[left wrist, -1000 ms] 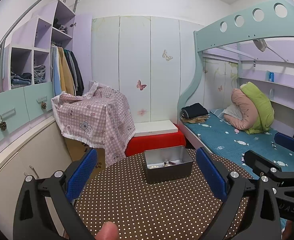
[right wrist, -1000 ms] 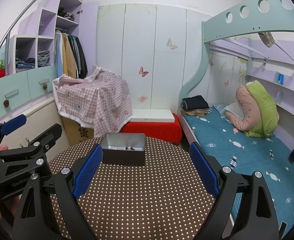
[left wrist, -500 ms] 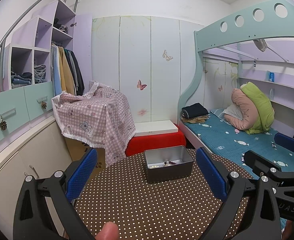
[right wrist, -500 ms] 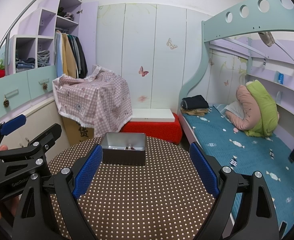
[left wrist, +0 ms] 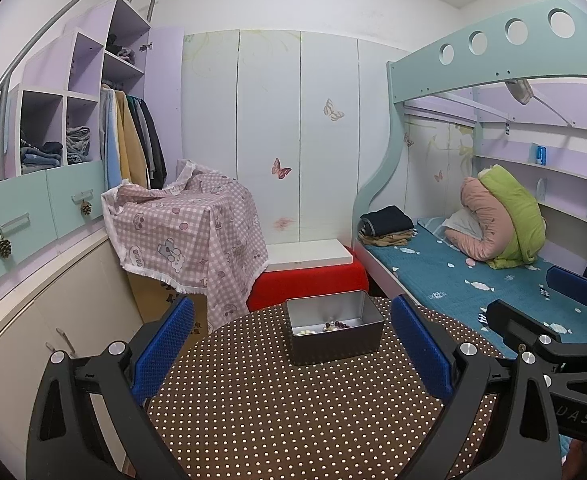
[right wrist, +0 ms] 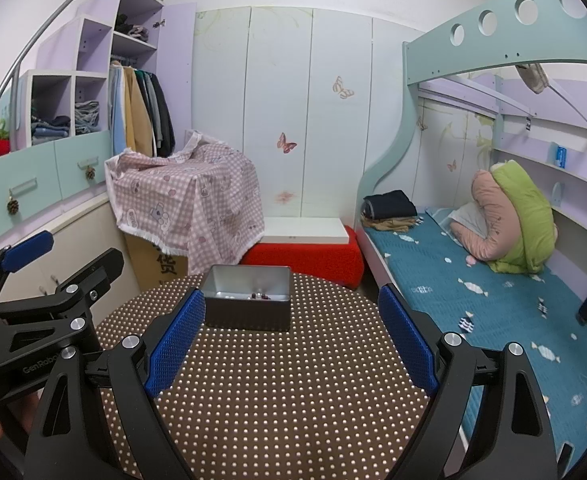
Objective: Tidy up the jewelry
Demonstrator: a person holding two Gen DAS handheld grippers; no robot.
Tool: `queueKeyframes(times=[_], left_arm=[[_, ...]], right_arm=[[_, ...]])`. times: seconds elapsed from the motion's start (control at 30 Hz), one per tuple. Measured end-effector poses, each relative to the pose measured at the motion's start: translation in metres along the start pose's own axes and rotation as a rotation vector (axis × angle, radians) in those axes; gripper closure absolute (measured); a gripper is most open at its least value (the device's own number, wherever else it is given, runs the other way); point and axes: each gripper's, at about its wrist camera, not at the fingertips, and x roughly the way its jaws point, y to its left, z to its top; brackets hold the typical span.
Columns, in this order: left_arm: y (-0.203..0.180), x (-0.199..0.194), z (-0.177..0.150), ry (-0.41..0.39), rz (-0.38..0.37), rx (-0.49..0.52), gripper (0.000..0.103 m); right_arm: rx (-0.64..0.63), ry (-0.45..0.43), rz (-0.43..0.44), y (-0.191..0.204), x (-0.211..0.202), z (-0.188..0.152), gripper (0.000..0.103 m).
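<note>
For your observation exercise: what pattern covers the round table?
Brown with pale polka dots on the tablecloth, clearest from the right wrist.

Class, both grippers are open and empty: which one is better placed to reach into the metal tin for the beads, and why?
Probably the left gripper: the metal tin sits squarely between its open fingers, while it lies left of centre for the right gripper.

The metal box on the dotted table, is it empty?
No. The metal box holds beads, some dark and some pale, lying on its floor.
</note>
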Motion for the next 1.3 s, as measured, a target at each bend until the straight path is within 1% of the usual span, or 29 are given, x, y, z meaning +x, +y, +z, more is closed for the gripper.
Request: queueKeyframes(times=[1.3], left_arm=[[-0.0044, -0.0034, 0.0031, -0.006, 0.007, 0.002, 0.008]], right_arm=[[-0.001, -0.001, 0.000, 0.0014, 0.0003, 0.0014, 0.017]])
